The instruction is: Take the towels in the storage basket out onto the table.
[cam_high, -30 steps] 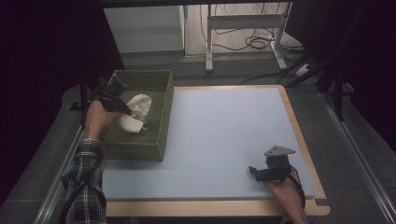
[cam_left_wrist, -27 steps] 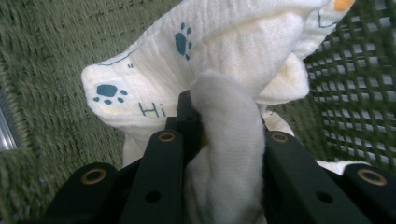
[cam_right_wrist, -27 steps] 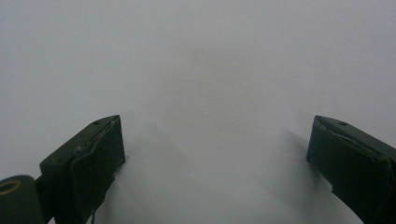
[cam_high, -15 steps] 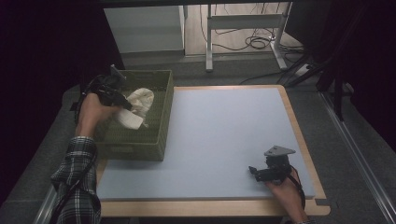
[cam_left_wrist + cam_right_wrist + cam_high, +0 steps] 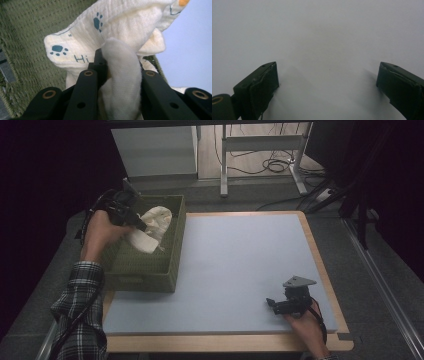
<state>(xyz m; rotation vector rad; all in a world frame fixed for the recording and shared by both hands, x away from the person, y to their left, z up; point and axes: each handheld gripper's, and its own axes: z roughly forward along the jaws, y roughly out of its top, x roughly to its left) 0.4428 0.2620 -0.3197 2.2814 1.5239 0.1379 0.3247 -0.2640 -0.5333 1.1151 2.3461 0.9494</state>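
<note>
I see my left gripper [image 5: 141,226] closed on a bunched fold of the cream cloth [image 5: 150,227] with blue paw prints, and it holds the cloth above the green woven basket [image 5: 150,270] at the left side of the table [image 5: 240,265]. My right gripper [image 5: 274,304] rests low on the blue mat near the front right corner, jaws wide apart and empty.

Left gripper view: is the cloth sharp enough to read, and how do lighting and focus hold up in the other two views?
Left gripper view: the cloth is well lit, its paw prints and "Hi" readable; the basket weave is slightly soft. High view: dark surroundings, the mat evenly lit, no glare. Right gripper view: soft grey mat without detail, faint shadows by the open jaws of the right gripper.
</note>
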